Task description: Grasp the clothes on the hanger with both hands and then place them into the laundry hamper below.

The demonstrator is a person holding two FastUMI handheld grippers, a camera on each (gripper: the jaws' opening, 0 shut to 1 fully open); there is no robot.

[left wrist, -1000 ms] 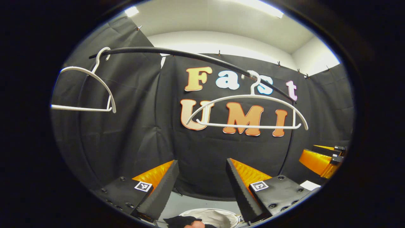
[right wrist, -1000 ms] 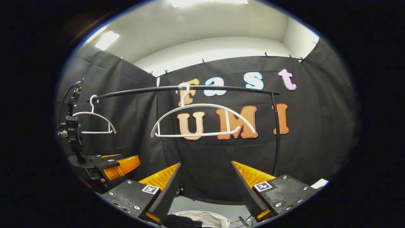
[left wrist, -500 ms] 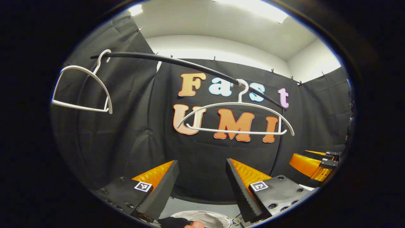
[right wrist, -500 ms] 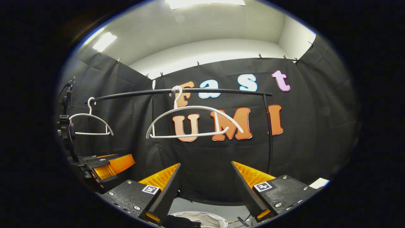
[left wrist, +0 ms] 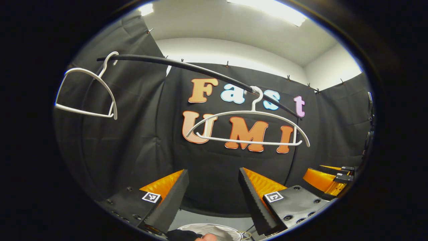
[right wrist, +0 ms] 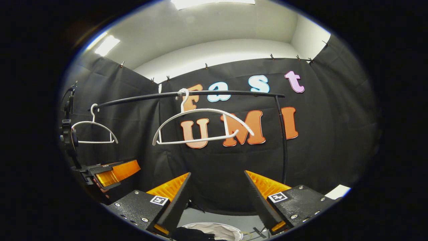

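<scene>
Since a second ago both views have tilted slightly up, so the rail and hangers sit lower and less of the hamper shows. The clothes (right wrist: 192, 234) already lie as a dark crumpled heap in the white laundry hamper (right wrist: 220, 229) below us; we cannot tell their long axis. Above, the near white hanger (left wrist: 249, 129) and the far hanger (left wrist: 87, 93) hang bare from the black rail (left wrist: 187, 67), bars running along it. Our left gripper (left wrist: 212, 195) and right gripper (right wrist: 215, 197) hold their fingers spread on nothing, probably having dropped the garment; the task looks done.
</scene>
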